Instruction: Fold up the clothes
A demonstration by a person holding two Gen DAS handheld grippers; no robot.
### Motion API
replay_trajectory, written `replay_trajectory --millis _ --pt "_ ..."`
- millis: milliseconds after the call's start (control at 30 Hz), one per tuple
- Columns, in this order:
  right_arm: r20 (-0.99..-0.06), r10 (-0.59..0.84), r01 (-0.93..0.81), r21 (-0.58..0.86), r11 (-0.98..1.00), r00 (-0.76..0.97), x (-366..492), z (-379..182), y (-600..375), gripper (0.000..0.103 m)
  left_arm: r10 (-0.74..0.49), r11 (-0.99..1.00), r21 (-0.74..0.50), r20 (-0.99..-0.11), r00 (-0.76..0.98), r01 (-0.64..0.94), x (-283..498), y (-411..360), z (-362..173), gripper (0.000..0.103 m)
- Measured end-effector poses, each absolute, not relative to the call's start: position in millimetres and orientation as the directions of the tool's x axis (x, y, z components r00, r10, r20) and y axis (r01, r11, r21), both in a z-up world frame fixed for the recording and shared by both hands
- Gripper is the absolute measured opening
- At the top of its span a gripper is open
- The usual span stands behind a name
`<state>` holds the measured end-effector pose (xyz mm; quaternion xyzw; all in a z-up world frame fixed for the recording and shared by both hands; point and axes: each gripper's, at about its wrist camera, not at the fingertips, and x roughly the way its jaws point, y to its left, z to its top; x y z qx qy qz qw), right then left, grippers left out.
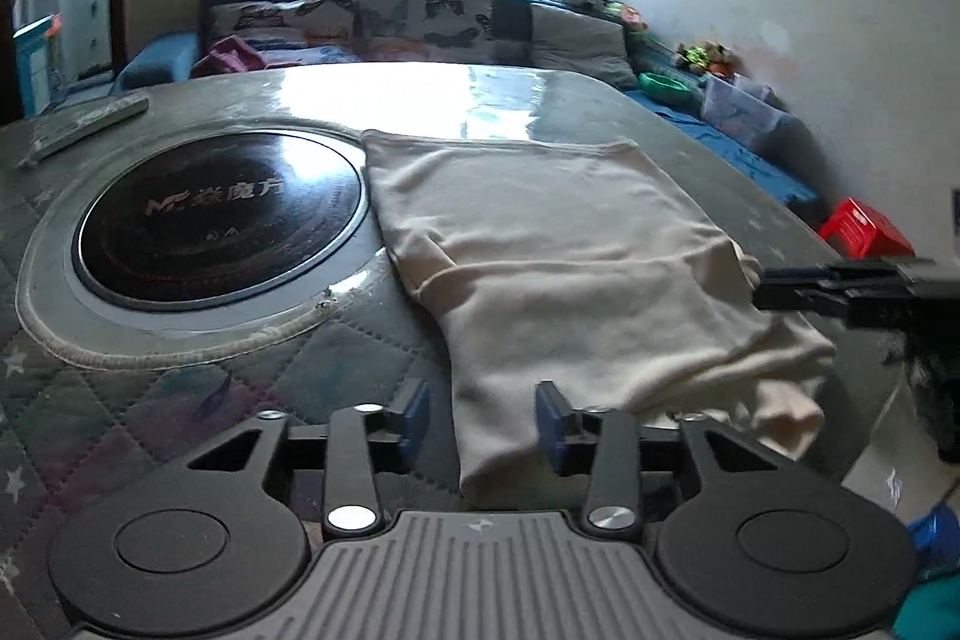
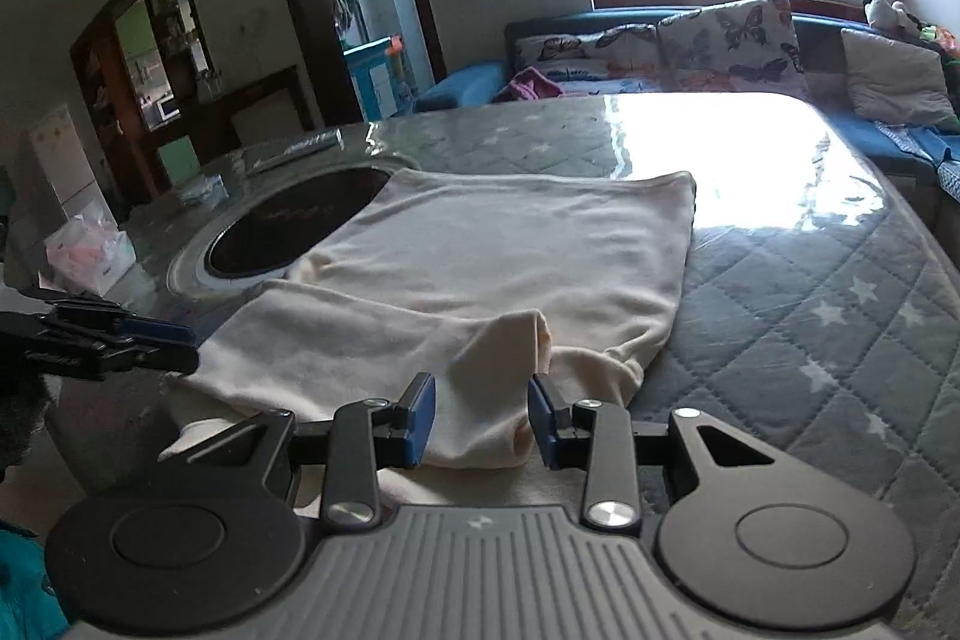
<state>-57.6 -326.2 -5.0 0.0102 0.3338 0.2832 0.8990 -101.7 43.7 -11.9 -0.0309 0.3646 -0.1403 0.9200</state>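
Cream garment (image 2: 492, 244): soft, light, limp; likely grasp at near sleeve edge. Left gripper (image 1: 483, 421), right gripper (image 2: 480, 418): both released, straddling cloth.

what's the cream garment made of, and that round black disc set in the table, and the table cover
Cream garment: soft knit, probably cotton jersey; matte, limp folds, stitched hems.
Round black disc: looks like glass or ceramic in a metal rim; glossy, mirrors the window, printed lettering.
Table cover: quilted fabric with star print and diamond stitching, apparently under a clear shiny plastic sheet, judging by glare.
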Motion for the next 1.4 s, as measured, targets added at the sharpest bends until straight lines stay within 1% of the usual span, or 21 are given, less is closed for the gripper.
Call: replay_trajectory --millis 233,333,433,467,500,600,800,833,933,967,1000,1100,1267,1333,1400 --pt "-0.631 0.480 -0.492 0.173 0.853 0.610 -57.4 -7.2 -324.0 0.033 -0.283 0.953 -0.110 -0.665 0.691 0.284 -104.4 39.8 -17.5 0.043" --pt "-0.633 0.477 -0.493 0.168 0.854 0.610 -59.4 -6.8 -323.9 0.031 -0.285 0.947 -0.083 -0.659 0.696 0.309 -106.0 37.0 -17.9 0.039" --pt "-0.635 0.474 -0.493 0.164 0.854 0.611 -61.4 -6.3 -323.7 0.020 -0.286 0.940 -0.053 -0.658 0.697 0.336 -107.5 32.4 -19.0 0.039" --pt "-0.635 0.473 -0.493 0.162 0.855 0.611 -62.1 -6.2 -323.6 0.011 -0.286 0.937 -0.041 -0.658 0.697 0.346 -107.9 30.7 -19.6 0.039" --pt "-0.636 0.472 -0.493 0.161 0.855 0.611 -62.7 -6.0 -323.6 0.008 -0.285 0.935 -0.031 -0.658 0.697 0.353 -108.3 29.4 -20.2 0.039" --pt "-0.628 0.468 -0.487 0.157 0.859 0.622 -64.3 -2.3 -324.7 0.005 -0.288 0.930 -0.019 -0.658 0.696 0.367 -109.5 28.2 -21.8 0.039" --pt "-0.616 0.465 -0.476 0.161 0.864 0.635 -71.1 4.5 -325.1 0.004 -0.282 0.916 0.034 -0.652 0.704 0.399 -114.2 26.0 -25.3 0.040" --pt "-0.615 0.465 -0.475 0.162 0.865 0.637 -72.3 5.4 -325.1 0.004 -0.279 0.914 0.046 -0.650 0.707 0.403 -114.8 25.8 -26.0 0.036" --pt "-0.612 0.464 -0.470 0.165 0.867 0.640 -76.1 8.0 -324.9 0.004 -0.286 0.913 0.042 -0.644 0.709 0.406 -115.4 28.1 -25.5 0.018" --pt "-0.611 0.464 -0.469 0.166 0.867 0.641 -77.4 8.9 -324.8 0.004 -0.286 0.914 0.038 -0.643 0.710 0.404 -115.4 29.6 -25.3 0.014" --pt "-0.610 0.464 -0.468 0.168 0.868 0.643 -78.7 9.8 -324.7 0.004 -0.283 0.916 0.037 -0.643 0.711 0.399 -115.3 31.3 -25.5 0.012" --pt "-0.607 0.463 -0.463 0.171 0.870 0.646 -82.5 12.5 -324.5 0.004 -0.276 0.922 0.034 -0.643 0.715 0.386 -115.1 36.2 -25.6 0.011" --pt "-0.651 0.426 -0.434 0.160 0.886 0.629 -76.6 -0.9 -330.3 0.006 -0.278 0.923 0.027 -0.645 0.712 0.384 -114.2 42.8 -22.5 0.011" --pt "-0.641 0.419 -0.434 0.146 0.889 0.643 -74.6 2.4 -333.1 0.008 -0.285 0.921 0.021 -0.644 0.710 0.389 -113.3 45.1 -19.6 0.013" --pt "-0.626 0.423 -0.444 0.135 0.886 0.655 -71.5 7.4 -333.5 0.009 -0.280 0.923 0.024 -0.640 0.716 0.383 -111.3 47.1 -17.1 0.013"
